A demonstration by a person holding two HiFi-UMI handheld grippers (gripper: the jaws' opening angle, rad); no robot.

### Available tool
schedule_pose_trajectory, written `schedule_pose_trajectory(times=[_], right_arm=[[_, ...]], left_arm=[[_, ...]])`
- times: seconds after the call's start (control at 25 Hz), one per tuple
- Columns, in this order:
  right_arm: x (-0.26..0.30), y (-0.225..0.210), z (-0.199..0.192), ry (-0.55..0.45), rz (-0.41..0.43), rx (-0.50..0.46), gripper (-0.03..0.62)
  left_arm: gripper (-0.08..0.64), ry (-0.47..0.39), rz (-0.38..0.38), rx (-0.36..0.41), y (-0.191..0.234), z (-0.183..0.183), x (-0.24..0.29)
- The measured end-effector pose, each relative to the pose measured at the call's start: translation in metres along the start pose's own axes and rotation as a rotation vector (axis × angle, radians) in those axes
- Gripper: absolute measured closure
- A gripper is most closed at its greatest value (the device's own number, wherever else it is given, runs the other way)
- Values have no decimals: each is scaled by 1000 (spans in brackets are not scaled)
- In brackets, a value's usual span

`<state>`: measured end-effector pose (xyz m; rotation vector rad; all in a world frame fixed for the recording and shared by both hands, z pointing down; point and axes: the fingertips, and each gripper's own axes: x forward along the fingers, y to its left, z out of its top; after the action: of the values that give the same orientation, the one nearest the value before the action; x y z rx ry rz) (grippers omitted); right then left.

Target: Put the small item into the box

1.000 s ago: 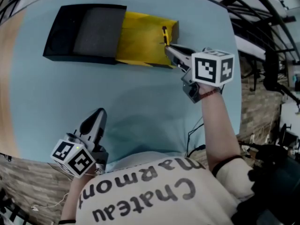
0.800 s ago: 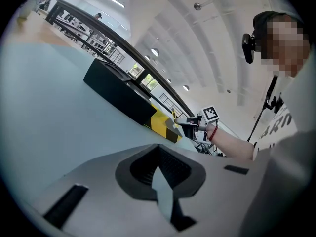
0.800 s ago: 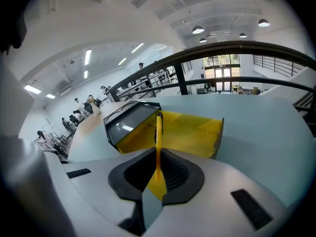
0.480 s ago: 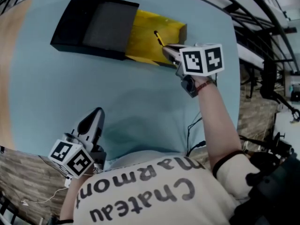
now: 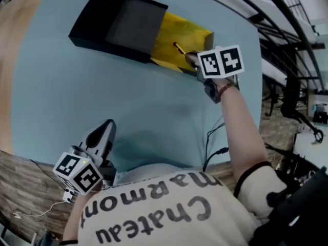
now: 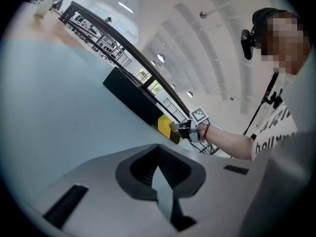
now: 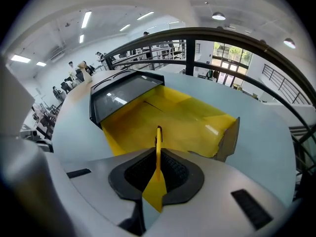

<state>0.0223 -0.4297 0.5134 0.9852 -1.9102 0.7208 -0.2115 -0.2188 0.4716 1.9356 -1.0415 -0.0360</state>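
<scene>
Right hand-held gripper (image 5: 188, 59): pinching small yellow item (image 7: 158, 142) above box (image 5: 180, 37).
Left hand-held gripper (image 5: 105, 130): closed, empty, near.
Remaining: probably just release.

Yellow tray (image 5: 166, 35) open beside black sleeve (image 5: 120, 24)

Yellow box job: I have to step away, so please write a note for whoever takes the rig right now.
Right claw: shut on the small item, a thin yellow stick, held over the open yellow drawer of the box.
Left claw: shut, empty, low near the body.
Done: item gripped and at the box.
Left: lower it in, open the claw, withdraw.
</scene>
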Motion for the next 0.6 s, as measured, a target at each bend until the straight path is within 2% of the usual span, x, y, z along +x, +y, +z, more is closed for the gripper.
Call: schedule_pose_trajectory(times=[0.32,0.6], right_arm=[[9,-2,-4,81,-41,-44,541],[17,-2,-13,170,-74,-131,541]], left_arm=[[557,-16,9,-8,6,3,-8],[557,-22,7,-12,6,1,-9]])
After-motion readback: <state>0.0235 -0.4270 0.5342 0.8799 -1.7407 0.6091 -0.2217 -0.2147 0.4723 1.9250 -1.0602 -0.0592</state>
